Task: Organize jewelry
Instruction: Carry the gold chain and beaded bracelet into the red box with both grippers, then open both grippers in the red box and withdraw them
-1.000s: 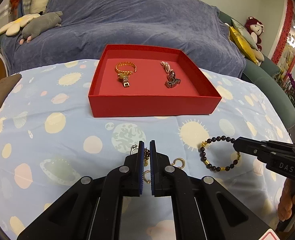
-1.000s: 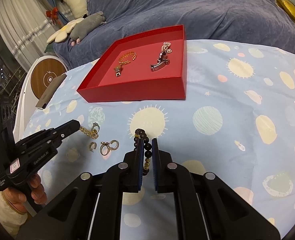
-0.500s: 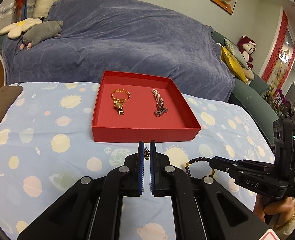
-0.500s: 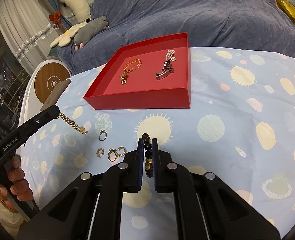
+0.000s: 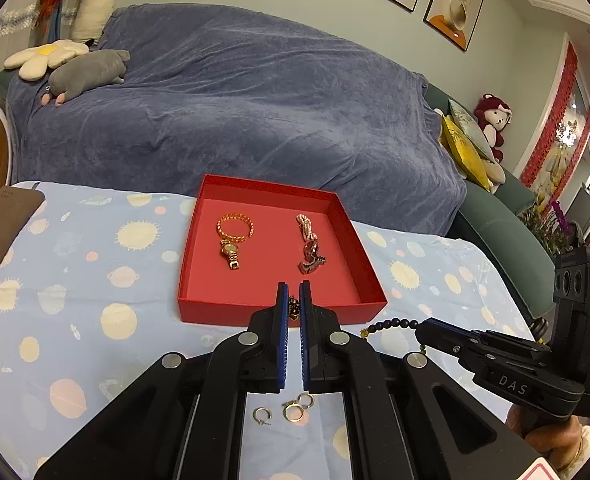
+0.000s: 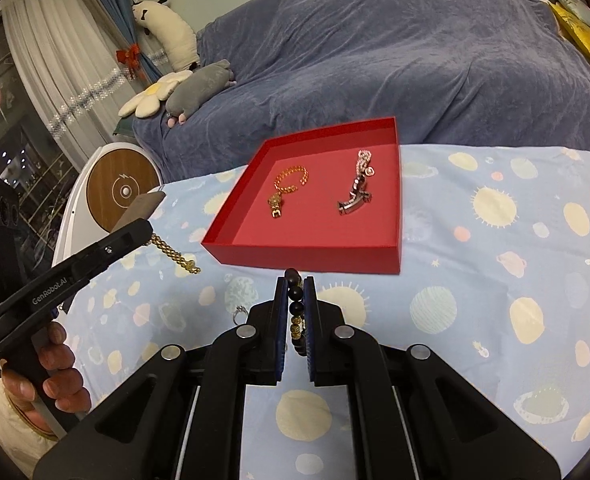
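Observation:
A red tray on the planet-print cloth holds a gold watch bracelet and a pink-and-silver bracelet. My left gripper hangs in front of the tray's near wall, shut on a gold chain. In the right wrist view this chain dangles from the left gripper. My right gripper is shut on a dark bead bracelet, lifted above the cloth near the tray. The bead bracelet also shows at the right gripper's tip.
Small gold rings and a hoop lie on the cloth under my left gripper; another ring lies left of the right one. A brown flat case sits at the table's left edge. A blue-covered sofa stands behind.
Both grippers have risen, lifting the gold chain and the bead bracelet off the cloth. The rings stay on the cloth and now show below the left gripper.

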{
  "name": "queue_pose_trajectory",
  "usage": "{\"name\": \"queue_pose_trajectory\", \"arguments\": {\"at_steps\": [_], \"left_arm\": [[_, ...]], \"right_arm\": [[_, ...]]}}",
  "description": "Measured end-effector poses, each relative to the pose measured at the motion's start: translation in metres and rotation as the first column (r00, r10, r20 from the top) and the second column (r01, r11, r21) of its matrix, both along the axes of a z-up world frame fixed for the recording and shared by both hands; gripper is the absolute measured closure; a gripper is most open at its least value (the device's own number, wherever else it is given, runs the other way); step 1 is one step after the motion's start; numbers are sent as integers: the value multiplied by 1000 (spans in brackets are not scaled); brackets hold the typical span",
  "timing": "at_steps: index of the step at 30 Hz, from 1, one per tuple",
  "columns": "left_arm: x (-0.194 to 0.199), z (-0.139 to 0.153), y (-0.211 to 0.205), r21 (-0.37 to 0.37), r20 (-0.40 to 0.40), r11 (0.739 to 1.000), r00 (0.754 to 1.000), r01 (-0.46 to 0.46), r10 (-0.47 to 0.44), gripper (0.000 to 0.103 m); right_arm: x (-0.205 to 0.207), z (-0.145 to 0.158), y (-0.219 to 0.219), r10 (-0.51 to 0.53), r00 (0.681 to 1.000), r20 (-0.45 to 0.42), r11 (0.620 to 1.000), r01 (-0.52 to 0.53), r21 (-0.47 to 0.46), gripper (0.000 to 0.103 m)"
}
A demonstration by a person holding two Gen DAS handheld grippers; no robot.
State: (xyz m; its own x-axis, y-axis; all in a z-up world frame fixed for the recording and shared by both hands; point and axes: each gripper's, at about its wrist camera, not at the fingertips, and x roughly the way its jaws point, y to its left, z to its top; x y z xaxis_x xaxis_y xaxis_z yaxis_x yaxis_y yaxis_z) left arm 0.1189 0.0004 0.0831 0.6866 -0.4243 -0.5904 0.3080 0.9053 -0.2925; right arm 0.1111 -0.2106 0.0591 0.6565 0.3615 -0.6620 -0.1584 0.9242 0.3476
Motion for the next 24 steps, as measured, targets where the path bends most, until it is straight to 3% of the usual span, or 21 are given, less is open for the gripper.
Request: {"name": "queue_pose_trajectory", "arguments": {"at_steps": [11, 16, 24], "left_arm": [[72, 23, -5, 70, 46, 997, 999, 13, -16, 100], [109, 11, -11, 61, 32, 998, 999, 15, -17, 100], [157, -32, -31, 29, -67, 999, 997, 36, -34, 100]], "right_arm": [[72, 32, 2, 6, 999, 35, 1000, -5, -15, 96], [115, 23, 6, 4, 1000, 21, 1000, -4, -2, 96], [169, -16, 17, 0, 1000, -31, 1000, 0, 3, 96]]}}
